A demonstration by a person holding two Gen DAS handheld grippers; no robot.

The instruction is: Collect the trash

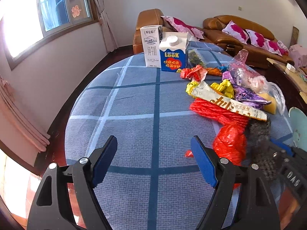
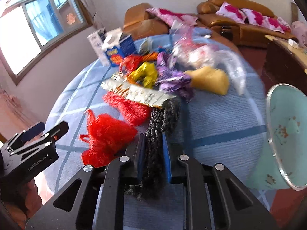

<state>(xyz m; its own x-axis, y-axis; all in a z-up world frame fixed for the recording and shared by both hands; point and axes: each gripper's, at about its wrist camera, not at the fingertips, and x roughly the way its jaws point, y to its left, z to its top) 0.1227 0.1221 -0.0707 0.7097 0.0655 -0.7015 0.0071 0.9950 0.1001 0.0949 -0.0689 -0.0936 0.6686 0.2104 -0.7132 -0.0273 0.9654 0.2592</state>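
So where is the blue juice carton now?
In the left wrist view, the blue carton stands upright at the far edge of the round table, just right of the white milk box and left of the wrapper pile.

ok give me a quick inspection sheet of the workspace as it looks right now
surface: round table under a blue checked cloth.
job's things: trash heaped on the table's right side: dark knitted piece, red plastic bag, red mesh, long snack wrapper, crumpled foil wrappers, clear bags.
clutter: white milk carton and blue LOOK carton upright at the far edge; pale green plate at the right.
grippers: left gripper open above bare cloth; right gripper shut on the dark knitted piece.
cables: nothing seen.
surroundings: brown sofas with pink cushions, window, curtains.
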